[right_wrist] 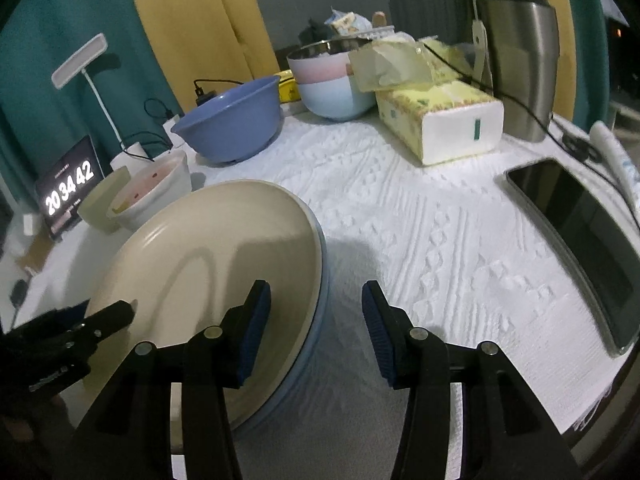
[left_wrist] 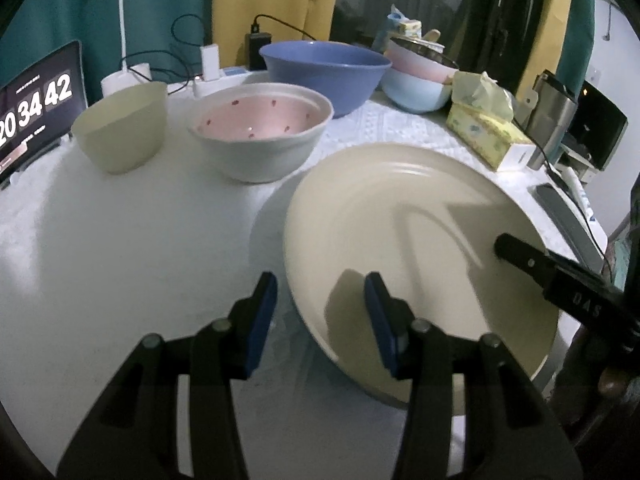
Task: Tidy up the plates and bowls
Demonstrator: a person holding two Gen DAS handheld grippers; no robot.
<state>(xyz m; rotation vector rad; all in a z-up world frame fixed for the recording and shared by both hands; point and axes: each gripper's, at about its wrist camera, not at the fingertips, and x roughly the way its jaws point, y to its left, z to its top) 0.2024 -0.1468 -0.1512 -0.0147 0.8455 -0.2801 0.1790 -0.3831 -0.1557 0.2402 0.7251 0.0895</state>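
a white knitted cloth [right_wrist: 420, 216] covers the counter before teal and yellow curtains [right_wrist: 168, 20], both tools half open astride the cream plate [left_wrist: 400, 220] rim, left tool [left_wrist: 320, 300], right tool [right_wrist: 316, 312], gripping nothing.

1. The dark screen [left_wrist: 38, 108] propped at the far left of the surface [left_wrist: 120, 240] shows large white digits: "20 34 42". Smaller lines above and below them are too small to read.
2. The right tongs [left_wrist: 520, 256], seen from the left wrist, bear pale letters "DAS" on the black arm.
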